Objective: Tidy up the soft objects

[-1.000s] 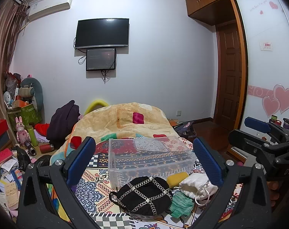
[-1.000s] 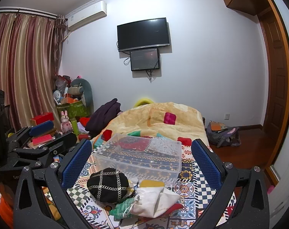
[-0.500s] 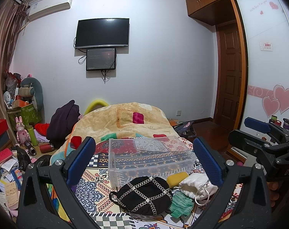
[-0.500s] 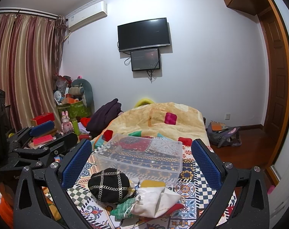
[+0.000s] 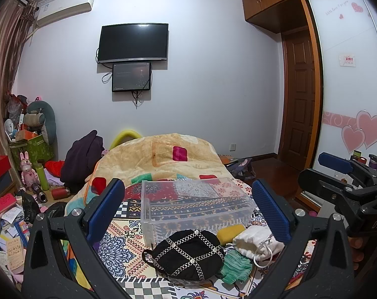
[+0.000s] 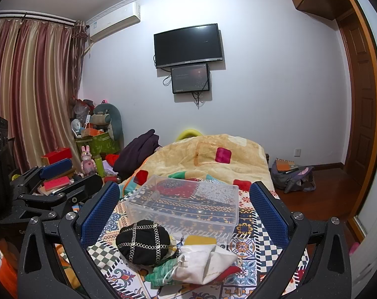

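Note:
A clear plastic bin (image 5: 196, 206) (image 6: 186, 204) stands empty on the patterned bedspread. In front of it lie a black chain-trimmed pouch (image 5: 188, 258) (image 6: 142, 241), a yellow sponge (image 5: 230, 233) (image 6: 201, 240), a white drawstring bag (image 5: 257, 245) (image 6: 206, 264) and a green cloth (image 5: 235, 267) (image 6: 163, 270). My left gripper (image 5: 188, 214) is open and empty, above and short of the pile. My right gripper (image 6: 184, 214) is open and empty, likewise short of the pile. Each gripper shows at the edge of the other's view.
A beige blanket (image 5: 161, 159) covers the bed behind the bin. Dark clothing (image 5: 84, 157) lies at the bed's left. Clutter of boxes and toys (image 5: 26, 164) fills the left floor. A backpack (image 6: 293, 177) sits on the wooden floor to the right.
The right gripper has drifted slightly; the pile sits a little further right in its view. The left view is unchanged.

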Available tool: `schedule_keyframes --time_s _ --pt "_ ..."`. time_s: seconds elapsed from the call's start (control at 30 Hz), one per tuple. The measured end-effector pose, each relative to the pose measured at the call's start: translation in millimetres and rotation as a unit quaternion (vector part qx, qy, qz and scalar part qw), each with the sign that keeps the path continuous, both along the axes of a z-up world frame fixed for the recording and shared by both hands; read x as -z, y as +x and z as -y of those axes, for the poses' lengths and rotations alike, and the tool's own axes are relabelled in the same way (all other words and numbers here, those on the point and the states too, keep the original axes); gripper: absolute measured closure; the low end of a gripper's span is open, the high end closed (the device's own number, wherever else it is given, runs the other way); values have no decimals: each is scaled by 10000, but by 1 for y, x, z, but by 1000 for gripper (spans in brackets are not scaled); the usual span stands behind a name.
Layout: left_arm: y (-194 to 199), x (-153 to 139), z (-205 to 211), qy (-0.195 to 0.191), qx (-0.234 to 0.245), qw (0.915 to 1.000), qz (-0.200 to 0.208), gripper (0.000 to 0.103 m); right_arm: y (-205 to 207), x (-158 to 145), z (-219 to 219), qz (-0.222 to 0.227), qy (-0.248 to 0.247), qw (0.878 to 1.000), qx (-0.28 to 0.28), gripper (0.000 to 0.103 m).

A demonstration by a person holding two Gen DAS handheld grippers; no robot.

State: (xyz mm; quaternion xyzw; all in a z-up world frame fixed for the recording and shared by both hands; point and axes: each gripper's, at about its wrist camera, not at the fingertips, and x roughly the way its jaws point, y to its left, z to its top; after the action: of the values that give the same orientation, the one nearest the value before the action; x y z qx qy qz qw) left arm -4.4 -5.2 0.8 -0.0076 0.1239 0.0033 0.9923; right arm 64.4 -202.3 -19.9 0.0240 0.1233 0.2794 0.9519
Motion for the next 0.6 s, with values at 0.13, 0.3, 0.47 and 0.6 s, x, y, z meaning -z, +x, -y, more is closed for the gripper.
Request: schedule_keyframes --time_s 0.13,0.3,0.47,0.6 --pt "0 0 0 5 0 10000 -4 0 -1 -1 -1 -4 -6 10000 -14 0" --pt "3 4 2 -43 78 9998 -154 0 3 0 -2 -130 -24 9999 -108 0" --pt "12 20 -3 -11 90 9982 -586 0 12 7 -3 -386 -224 9989 -114 0" --pt "17 38 -13 -16 144 9948 -1005 0 18 20 -3 -686 -371 9967 -205 0"
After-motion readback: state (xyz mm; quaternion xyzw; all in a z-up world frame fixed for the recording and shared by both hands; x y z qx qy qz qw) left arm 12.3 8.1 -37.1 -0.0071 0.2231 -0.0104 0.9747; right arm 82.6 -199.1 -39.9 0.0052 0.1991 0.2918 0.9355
